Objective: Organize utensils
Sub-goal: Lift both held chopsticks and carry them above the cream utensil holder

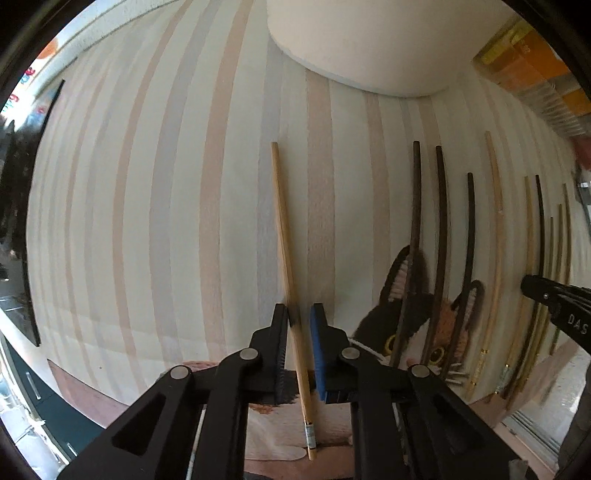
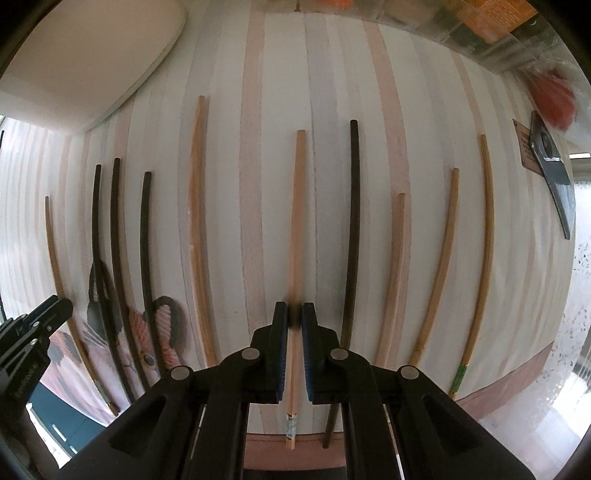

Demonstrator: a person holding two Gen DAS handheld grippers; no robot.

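Note:
Several chopsticks lie in parallel on a striped cloth [image 1: 147, 206]. In the left wrist view my left gripper [image 1: 298, 321] is shut on a light wooden chopstick [image 1: 282, 221] that stands apart to the left of the others. Dark chopsticks [image 1: 415, 221] and more light ones [image 1: 496, 221] lie to its right. In the right wrist view my right gripper [image 2: 294, 319] is shut on another light wooden chopstick [image 2: 296, 206] in the middle of the row, with a dark chopstick [image 2: 354, 221] just right of it. The left gripper also shows at that view's left edge [image 2: 37, 325].
A white container [image 1: 369, 40] stands at the far end of the cloth and also shows in the right wrist view [image 2: 81, 51]. A cat-face patch [image 1: 417, 314] lies under the dark chopsticks. Packaging [image 2: 480, 29] and a dark flat device [image 2: 554, 173] sit at the far right.

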